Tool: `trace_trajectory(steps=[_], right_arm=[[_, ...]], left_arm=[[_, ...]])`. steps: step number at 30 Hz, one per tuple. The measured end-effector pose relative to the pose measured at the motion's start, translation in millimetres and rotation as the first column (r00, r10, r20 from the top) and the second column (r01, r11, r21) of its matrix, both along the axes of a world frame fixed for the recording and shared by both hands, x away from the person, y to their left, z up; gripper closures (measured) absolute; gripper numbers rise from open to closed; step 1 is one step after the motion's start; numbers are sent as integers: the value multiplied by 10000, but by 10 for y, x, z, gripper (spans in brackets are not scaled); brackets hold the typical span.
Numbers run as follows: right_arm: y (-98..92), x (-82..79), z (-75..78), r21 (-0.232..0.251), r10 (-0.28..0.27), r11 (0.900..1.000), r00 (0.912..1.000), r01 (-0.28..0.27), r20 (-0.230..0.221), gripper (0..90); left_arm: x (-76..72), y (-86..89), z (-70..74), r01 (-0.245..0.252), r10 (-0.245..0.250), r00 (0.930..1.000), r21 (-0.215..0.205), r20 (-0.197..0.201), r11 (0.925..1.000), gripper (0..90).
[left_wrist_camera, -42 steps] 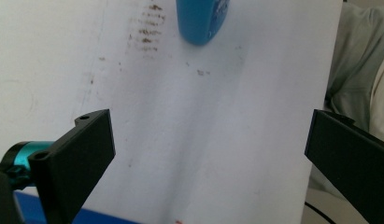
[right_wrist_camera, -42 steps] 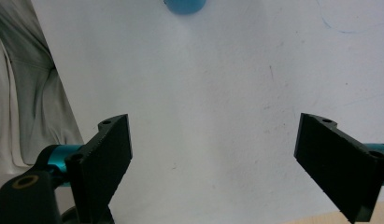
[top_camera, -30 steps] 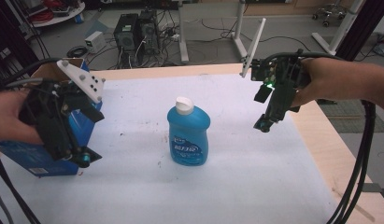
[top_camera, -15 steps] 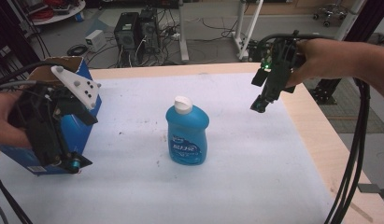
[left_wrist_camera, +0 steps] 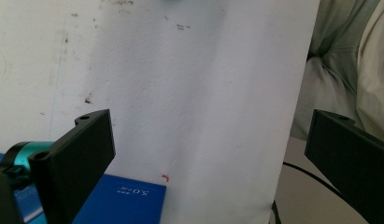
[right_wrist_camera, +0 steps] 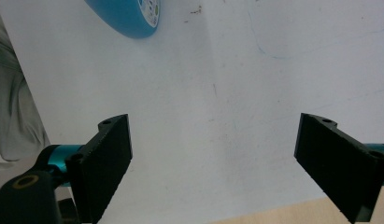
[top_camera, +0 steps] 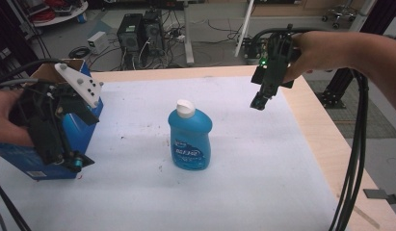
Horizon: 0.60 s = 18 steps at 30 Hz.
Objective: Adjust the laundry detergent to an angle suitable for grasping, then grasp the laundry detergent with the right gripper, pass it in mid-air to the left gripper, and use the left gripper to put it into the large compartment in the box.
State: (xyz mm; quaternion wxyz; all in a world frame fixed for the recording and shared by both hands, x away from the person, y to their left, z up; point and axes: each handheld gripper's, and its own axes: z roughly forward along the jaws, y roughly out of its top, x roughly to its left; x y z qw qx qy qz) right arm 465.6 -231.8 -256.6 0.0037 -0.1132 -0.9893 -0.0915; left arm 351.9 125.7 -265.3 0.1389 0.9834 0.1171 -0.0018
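The right gripper point(top_camera: 259, 103) has lifted toward the table's far edge, jaws wide and empty; the left gripper point(top_camera: 75, 162), also gaping empty, is hovering against the blue box point(top_camera: 41, 166). The soap bottle point(top_camera: 189, 137) is standing mid-table, well apart from both; approaching it squarely around the body is looking wisest.

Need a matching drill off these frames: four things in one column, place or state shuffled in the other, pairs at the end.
1. blue bottle
2. blue box
3. right gripper
4. left gripper

a. in the air over the sheet's far right
b. upright mid-sheet, white cap on
c. jaws open, beside the box
d. at the table's left edge, top open

Pairs: 1-b, 2-d, 3-a, 4-c
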Motion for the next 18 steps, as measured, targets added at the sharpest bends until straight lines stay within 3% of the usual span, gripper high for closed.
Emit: trace_trajectory(steps=[18], right_arm=[[-28, -14, 2, -5, -45, 10000, 10000, 45, -29, 107]], left_arm=[[-8, -12, 0, 22, -22, 10000, -46, 39, 10000, 17]])
